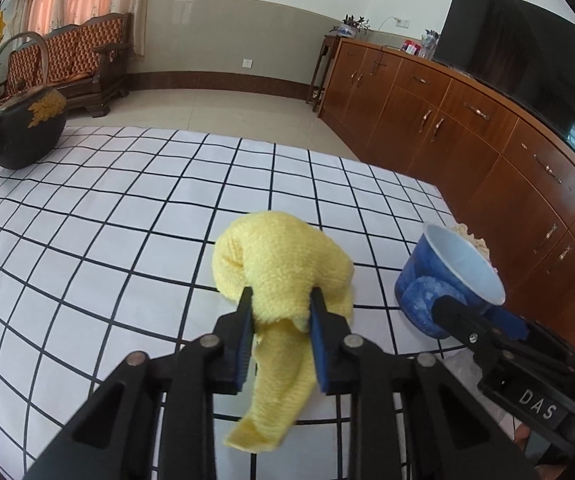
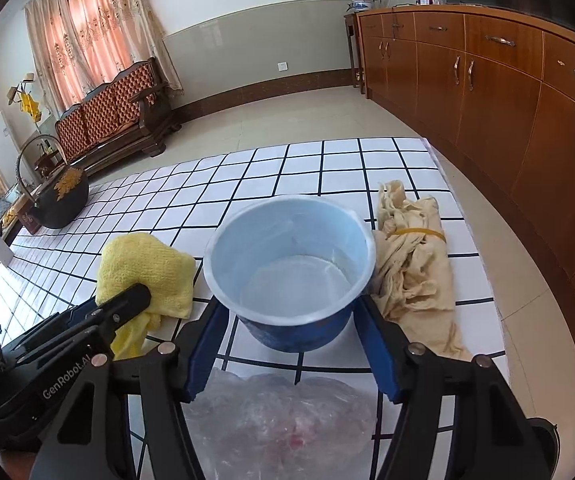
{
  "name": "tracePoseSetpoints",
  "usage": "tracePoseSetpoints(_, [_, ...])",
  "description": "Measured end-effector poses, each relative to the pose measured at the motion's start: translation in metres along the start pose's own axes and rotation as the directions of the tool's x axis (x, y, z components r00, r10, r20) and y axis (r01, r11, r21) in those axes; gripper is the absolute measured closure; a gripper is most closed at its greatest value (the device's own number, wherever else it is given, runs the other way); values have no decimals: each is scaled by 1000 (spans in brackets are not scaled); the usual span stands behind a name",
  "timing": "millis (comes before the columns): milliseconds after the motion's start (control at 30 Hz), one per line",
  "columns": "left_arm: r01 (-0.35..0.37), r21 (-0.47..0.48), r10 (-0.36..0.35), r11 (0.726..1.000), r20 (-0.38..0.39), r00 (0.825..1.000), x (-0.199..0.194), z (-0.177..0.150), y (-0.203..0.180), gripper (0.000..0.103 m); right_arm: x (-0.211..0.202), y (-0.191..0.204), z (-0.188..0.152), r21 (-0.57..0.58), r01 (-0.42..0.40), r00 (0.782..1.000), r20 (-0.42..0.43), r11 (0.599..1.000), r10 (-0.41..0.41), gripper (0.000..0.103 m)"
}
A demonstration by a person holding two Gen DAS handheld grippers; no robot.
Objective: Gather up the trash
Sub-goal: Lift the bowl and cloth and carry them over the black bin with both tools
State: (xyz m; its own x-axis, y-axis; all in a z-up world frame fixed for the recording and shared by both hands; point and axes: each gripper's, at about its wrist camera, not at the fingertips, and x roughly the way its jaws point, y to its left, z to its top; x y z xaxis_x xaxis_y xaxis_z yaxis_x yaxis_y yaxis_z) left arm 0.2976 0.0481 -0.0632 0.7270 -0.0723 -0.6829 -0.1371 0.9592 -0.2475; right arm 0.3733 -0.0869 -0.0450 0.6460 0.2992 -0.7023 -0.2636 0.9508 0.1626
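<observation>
Left gripper pinches a yellow cloth, likely for wiping. Right gripper, jaws wide, grips the blue bucket, steadying it for trash.

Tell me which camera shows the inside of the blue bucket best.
The right wrist view: it looks down into the blue bucket, showing its pale inside with nothing in it, between the right gripper fingers. The left wrist view shows only its outer wall and part of the rim, beside the yellow cloth.
</observation>
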Motion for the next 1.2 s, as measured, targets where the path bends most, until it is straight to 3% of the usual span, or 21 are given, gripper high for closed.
tracePoseSetpoints(200, [8, -26, -8, 1000, 16, 1000, -9, 0, 7, 79, -11, 2, -2, -6, -13, 1000, 17, 1000, 13, 43])
tracePoseSetpoints(233, [7, -25, -7, 1000, 12, 1000, -9, -1, 8, 79, -11, 2, -2, -5, -20, 1000, 14, 1000, 20, 62])
tracePoseSetpoints(267, [6, -29, -6, 1000, 4, 1000, -9, -2, 9, 79, -10, 2, -3, -6, -27, 1000, -3, 1000, 27, 88])
tracePoseSetpoints(367, [9, -46, -10, 999, -15, 1000, -7, -4, 12, 79, -2, 3, -7, -10, -51, 996, -68, 999, 50, 88])
tracePoseSetpoints(400, [5, -37, -6, 999, -11, 1000, -8, -4, 11, 79, -3, 4, -7, -11, -43, 997, -62, 999, 43, 86])
tracePoseSetpoints(433, [2, -29, -3, 1000, -6, 1000, -9, -3, 10, 79, -5, 3, -7, -4, -46, 997, -59, 999, 46, 77])
tracePoseSetpoints(467, [0, -24, 0, 1000, 0, 1000, -10, -2, 10, 79, -6, 3, -6, 5, -59, 997, -53, 998, 59, 51])
tracePoseSetpoints(533, [-8, -25, 9, 1000, 9, 1000, -10, 1, 12, 79, -10, 2, -6, 11, -47, 999, -14, 999, 47, 21])
tracePoseSetpoints(900, [-11, -98, 13, 995, 18, 1000, 10, 20, 34, 79, 17, 14, 17, 26, -55, 998, -20, 998, 55, 21])
tracePoseSetpoints(1200, [-2, -106, 6, 994, 36, 999, 13, 32, 38, 79, 41, 31, 40, -26, -15, 998, -62, 1000, 14, 20])
